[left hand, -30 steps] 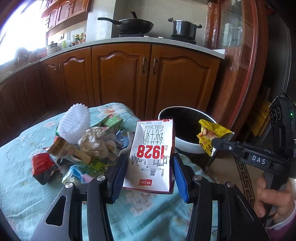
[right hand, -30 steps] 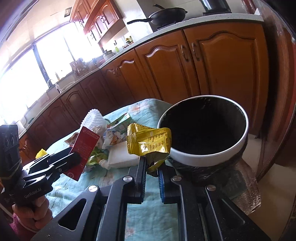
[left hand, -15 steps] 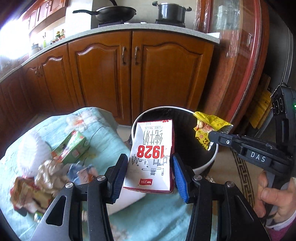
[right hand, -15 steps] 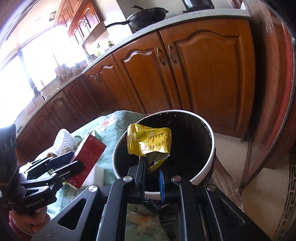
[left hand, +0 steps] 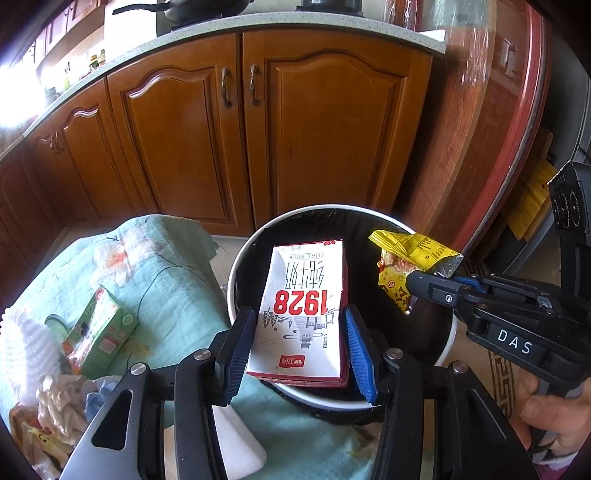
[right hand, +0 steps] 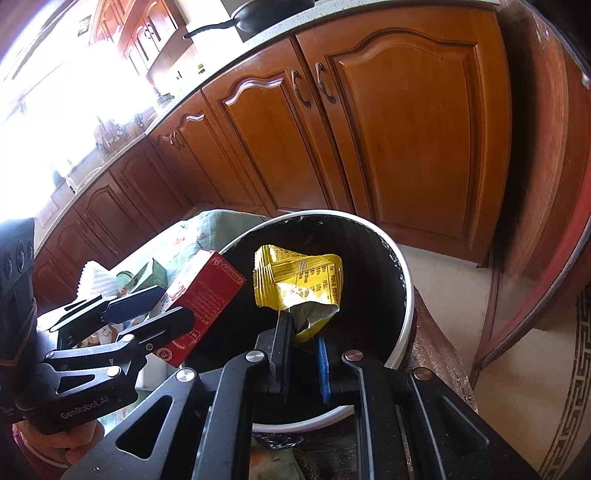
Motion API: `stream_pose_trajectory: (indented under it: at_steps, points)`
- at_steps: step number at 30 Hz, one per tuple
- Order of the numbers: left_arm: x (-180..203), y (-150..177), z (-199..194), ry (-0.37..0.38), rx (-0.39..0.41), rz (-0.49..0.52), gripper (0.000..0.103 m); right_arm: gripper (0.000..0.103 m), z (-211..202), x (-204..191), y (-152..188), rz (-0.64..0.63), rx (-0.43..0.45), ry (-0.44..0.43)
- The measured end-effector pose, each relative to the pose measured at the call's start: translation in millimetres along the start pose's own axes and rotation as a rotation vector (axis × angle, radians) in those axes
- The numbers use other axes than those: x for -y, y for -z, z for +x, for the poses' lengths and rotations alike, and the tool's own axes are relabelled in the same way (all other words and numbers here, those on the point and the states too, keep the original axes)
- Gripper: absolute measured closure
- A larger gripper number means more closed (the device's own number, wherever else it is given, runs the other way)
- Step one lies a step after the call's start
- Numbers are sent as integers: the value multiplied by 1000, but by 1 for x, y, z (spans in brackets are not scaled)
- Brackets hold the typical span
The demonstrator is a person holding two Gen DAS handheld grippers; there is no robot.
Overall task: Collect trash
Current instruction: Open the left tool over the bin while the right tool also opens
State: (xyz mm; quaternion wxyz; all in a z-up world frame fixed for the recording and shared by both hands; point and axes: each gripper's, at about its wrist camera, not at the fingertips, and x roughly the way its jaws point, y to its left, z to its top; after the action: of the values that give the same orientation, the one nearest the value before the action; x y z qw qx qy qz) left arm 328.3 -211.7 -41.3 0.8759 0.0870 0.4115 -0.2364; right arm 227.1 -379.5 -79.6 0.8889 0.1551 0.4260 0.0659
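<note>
We hold two pieces of trash over the bin. Nearest, our left gripper (left hand: 300,341) is clenched on a milk carton (left hand: 304,310), its blue pads pressing the carton's two narrow sides. The carton's long axis runs away from us along the fingers, its white face with the red "1928" turned up and its print upside down to the camera, so that its top end lies toward us; seen from the right wrist, its red side (right hand: 201,301) tilts up toward the bin. The carton hangs above the near rim of the trash bin (left hand: 236,273), a round white-rimmed pail lined with a black bag. Beside it our right gripper (right hand: 301,345), jaws nearly together, grasps a crumpled yellow snack wrapper (right hand: 297,282) by its lower end; the wrapper stands up from the fingers over the bin's dark mouth. To the left a table under a pale green floral cloth (left hand: 162,280) carries the remaining litter: a green carton (left hand: 101,332), crumpled paper (left hand: 61,402) and a white foam net (left hand: 22,350). Behind the bin stand brown wooden kitchen cabinets (left hand: 258,122), with a black wok (left hand: 207,7) on the counter above.
</note>
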Motion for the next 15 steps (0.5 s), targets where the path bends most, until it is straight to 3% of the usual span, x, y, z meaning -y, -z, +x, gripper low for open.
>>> stream_pose_trajectory:
  at_steps: [3,8,15]
  points:
    - [1,-4,7,3,-12,-5,54,86,3,3,-1,7,-6,1]
    - [0,-2,8,12,-14,-29,43,52,2,8,-1,37,-3,-16]
    - [-13,18,-12,31,15,-81,41,38,-8,5,6,55,32,-35]
